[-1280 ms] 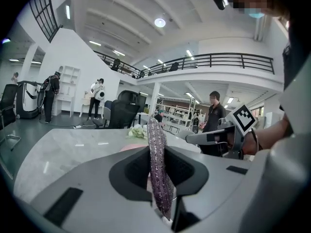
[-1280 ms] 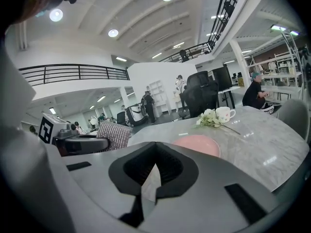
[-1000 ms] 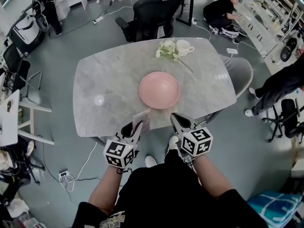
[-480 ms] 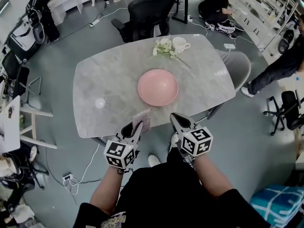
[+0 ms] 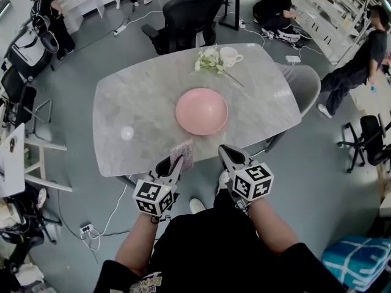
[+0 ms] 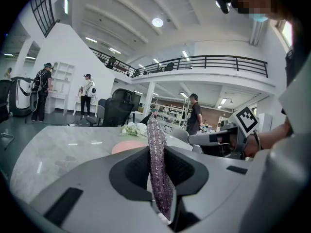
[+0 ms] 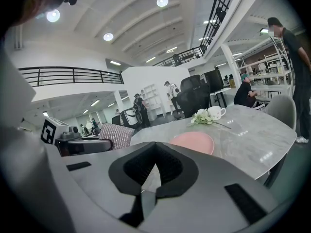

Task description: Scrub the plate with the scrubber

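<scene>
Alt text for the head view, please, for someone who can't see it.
A person's left tool grips a sparkly purple scrubber at the near edge of a grey marble table. The empty right tool is shut beside it, short of the round pink plate.

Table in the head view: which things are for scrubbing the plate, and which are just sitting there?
For the job: pink plate, scrubber, left gripper clamped on it, right gripper shut and empty.
Just sitting there: white cup, flowers.

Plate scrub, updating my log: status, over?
Left gripper shut on scrubber. Right gripper shut, empty. Plate on table, ahead of both. Nothing between.
</scene>
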Tool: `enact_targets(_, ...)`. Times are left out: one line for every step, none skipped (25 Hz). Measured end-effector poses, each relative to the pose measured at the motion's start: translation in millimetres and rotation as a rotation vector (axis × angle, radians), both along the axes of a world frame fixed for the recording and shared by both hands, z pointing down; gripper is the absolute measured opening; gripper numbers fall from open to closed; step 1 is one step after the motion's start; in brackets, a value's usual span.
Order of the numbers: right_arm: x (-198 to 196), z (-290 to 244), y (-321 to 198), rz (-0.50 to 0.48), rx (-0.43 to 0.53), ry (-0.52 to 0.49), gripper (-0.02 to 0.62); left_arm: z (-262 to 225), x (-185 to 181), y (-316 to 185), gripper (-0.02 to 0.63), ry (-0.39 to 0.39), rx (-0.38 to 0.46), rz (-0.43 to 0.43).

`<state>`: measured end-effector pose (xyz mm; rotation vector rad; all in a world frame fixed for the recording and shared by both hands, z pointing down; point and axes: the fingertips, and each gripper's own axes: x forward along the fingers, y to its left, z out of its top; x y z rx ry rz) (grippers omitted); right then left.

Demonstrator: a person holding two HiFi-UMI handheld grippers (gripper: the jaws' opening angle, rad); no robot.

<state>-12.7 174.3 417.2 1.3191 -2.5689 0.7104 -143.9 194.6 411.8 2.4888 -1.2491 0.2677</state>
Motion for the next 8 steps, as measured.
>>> enact_targets(-0.1,-0.1,0.3,0.0,0.0,-0.001,0.012,0.0,-0.1,0.8,0.081,0.0,-0.001,0.0)
enact_targets(-0.4,-0.1,0.3,0.0,-0.001,-0.002,0.012,0.3,-0.2,1.1,0.081,-0.001,-0.002,-0.001)
enact_targets(-0.7,0.1,-0.1,0.0,-0.001,-0.003,0.012,0.7,-0.4,1.0,0.081,-0.001,-0.003,-0.001)
enact_targets(-1.0,0.4,-0.6,-0.001,-0.001,-0.004,0.012,1.1,-0.7,0.7,0.081,-0.001,-0.003,-0.002)
enact_targets(-1.3,0.7,-1.1,-0.001,-0.001,-0.004,0.012,1.3,-0.9,0.3,0.081,-0.001,-0.004,-0.002)
enact_targets(-1.4,1.1,-1.4,-0.001,-0.001,-0.005,0.012,1.5,-1.2,0.1,0.081,0.0,-0.003,-0.003)
enact_targets(-1.6,1.5,-1.7,-0.001,-0.001,-0.006,0.012,1.6,-1.4,-0.1,0.081,0.0,-0.003,-0.004)
enact_targets(-1.7,1.9,-2.0,-0.001,-0.001,-0.006,0.012,1.7,-1.6,-0.1,0.081,0.0,-0.002,-0.004)
